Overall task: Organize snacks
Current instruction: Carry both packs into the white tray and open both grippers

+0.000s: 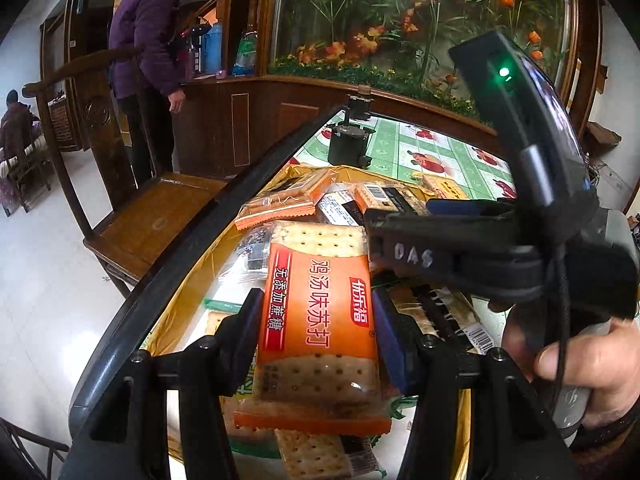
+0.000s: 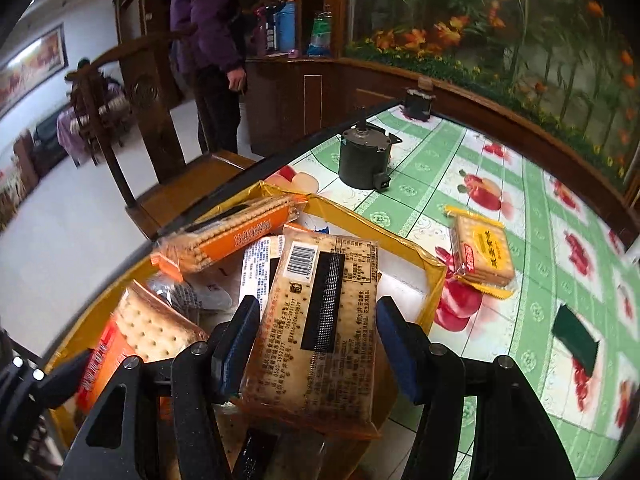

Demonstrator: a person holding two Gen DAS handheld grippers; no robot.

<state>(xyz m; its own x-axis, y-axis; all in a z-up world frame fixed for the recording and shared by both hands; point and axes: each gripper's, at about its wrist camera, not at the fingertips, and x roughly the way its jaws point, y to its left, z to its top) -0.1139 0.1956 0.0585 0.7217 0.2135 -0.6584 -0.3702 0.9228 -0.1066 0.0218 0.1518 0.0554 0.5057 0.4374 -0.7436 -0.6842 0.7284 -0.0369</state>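
My left gripper is shut on an orange soda-cracker pack, printed face up, held just above a yellow box with several snack packs in it. My right gripper is shut on a brownish cracker pack, held barcode side up over the same yellow box. In the left wrist view the right gripper comes in from the right with a hand on its handle. One yellow cracker pack lies alone on the tablecloth, right of the box.
A grey motor-like cylinder and a second dark one stand on the green fruit-print tablecloth. A dark green pad lies at right. A wooden chair stands beside the black table edge. A person in a purple jacket stands behind.
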